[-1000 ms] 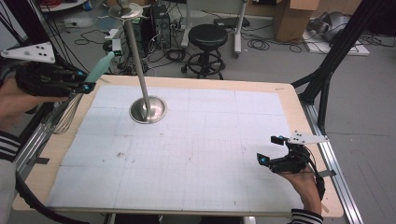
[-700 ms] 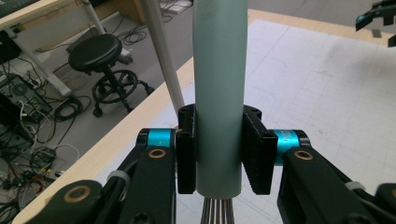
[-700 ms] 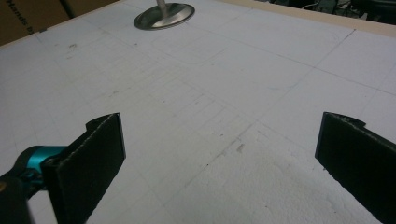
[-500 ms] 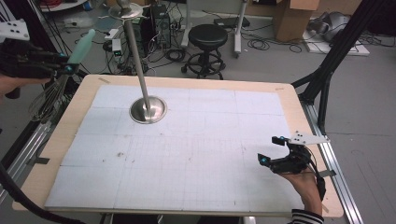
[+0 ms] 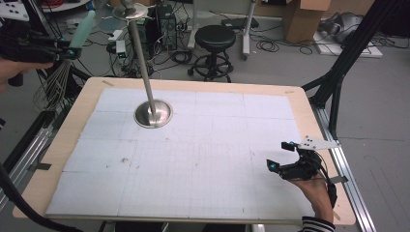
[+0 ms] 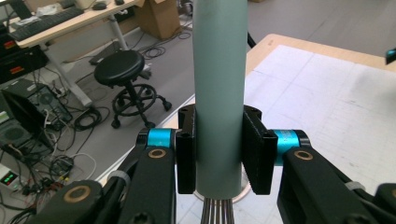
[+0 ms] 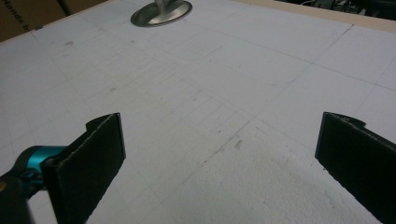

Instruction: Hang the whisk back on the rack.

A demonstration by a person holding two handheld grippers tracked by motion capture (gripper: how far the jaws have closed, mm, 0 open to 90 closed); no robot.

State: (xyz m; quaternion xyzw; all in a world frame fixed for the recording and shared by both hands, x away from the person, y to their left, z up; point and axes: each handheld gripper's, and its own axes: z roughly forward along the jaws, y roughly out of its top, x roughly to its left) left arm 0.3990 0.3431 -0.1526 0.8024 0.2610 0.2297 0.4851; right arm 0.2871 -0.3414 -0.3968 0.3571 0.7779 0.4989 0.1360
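Observation:
A whisk hangs from my left gripper (image 5: 67, 50), which is shut on its grey-green handle (image 5: 82, 29); the wire loops (image 5: 51, 89) dangle below, out past the table's left edge. In the left gripper view the handle (image 6: 219, 93) stands clamped between both jaws of my left gripper (image 6: 219, 154), with wires showing under them. A metal stand with a round base (image 5: 153, 114), slim pole (image 5: 140, 58) and top disc (image 5: 129, 9) rises at the table's back left. My right gripper (image 5: 280, 155) rests open and empty near the front right; the right gripper view shows its jaws wide apart (image 7: 219, 158) and the stand's base (image 7: 161, 12) far ahead.
A white gridded mat (image 5: 203, 159) covers the wooden table. Behind the table are a black stool (image 5: 215, 38), floor cables and a cardboard box (image 5: 302, 19). A black frame leg (image 5: 348, 53) slants down at the right.
My left gripper has lifted the whisk up and to the left, from over the table's left edge to well outside it. The right gripper has stayed put.

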